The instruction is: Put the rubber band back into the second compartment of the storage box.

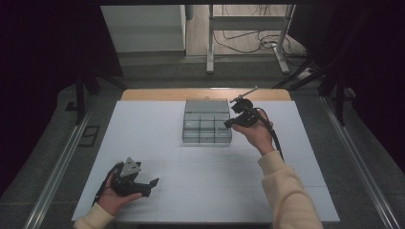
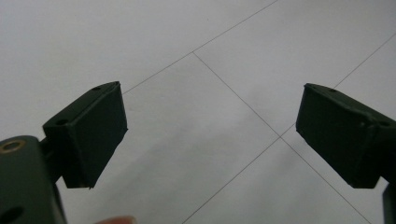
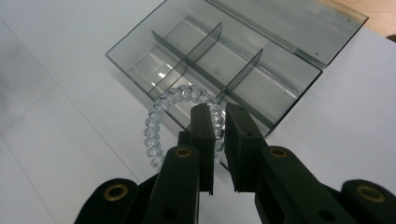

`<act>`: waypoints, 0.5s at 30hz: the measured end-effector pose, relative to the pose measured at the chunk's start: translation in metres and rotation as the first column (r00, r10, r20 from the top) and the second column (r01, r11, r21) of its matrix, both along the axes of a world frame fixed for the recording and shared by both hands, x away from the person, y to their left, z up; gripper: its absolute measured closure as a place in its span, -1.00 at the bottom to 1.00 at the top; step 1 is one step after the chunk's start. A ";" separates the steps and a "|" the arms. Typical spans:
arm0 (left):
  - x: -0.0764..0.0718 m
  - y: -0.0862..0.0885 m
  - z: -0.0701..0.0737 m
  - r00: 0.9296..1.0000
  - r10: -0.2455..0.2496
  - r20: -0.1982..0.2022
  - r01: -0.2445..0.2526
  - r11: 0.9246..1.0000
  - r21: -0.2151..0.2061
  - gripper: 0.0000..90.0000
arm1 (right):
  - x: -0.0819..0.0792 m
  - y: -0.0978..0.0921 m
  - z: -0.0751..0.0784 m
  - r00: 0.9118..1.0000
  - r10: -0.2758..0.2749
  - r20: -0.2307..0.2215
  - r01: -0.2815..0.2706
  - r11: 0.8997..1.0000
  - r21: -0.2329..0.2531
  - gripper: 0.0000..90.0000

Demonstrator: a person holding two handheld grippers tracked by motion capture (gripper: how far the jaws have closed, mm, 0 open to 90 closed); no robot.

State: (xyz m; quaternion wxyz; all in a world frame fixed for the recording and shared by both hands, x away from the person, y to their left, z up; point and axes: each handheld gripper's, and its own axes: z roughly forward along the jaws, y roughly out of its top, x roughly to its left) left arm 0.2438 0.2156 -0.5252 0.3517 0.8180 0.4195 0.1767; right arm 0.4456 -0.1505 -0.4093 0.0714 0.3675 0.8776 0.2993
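A clear beaded bracelet (image 3: 161, 122) hangs pinched in the right gripper (image 3: 218, 122) just above the near edge of a smoky plastic organiser box (image 3: 261, 88), its lid folded back flat behind it. In the high view, the right gripper (image 1: 237, 116) hovers at the right side of the box (image 1: 207, 121) in the middle of the white surface (image 1: 157, 200), while the left gripper (image 1: 142, 182) rests low at the front left, well apart from the work, with its jaws spread wide over bare surface.

The step in hand appears to be lowering the bracelet into one of the box's compartments. To do it well, the person likely needs to carry the loop forward until it hangs fully over a single cell, clear of the thin dividers, then bring it down before parting the jaws; letting go too soon could leave the ring straddling a partition or the outer wall. The bracelet droops to one side of the jaws, so the free part should be aimed first.

The bracelet is a ring of small, rounded, see-through beads, glossy and colourless, holding a near-circular shape though gripped at one point only. It looks light and somewhat springy. The right gripper's jaws stand nearly together, clamping the beads on the ring's right side.
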 end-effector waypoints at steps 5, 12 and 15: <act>0.000 0.000 0.000 1.000 0.000 0.001 0.000 1.000 -0.001 -0.79 | 0.011 0.008 0.000 1.000 -0.003 0.002 0.003 1.000 0.002 0.81; 0.000 0.000 0.000 1.000 -0.002 0.003 0.002 1.000 -0.001 -0.79 | 0.021 0.014 -0.002 1.000 -0.016 -0.007 0.016 1.000 0.006 0.81; 0.000 0.000 0.000 1.000 -0.003 0.003 0.003 1.000 -0.001 -0.79 | 0.027 0.016 -0.004 1.000 -0.025 -0.013 0.025 1.000 0.008 0.81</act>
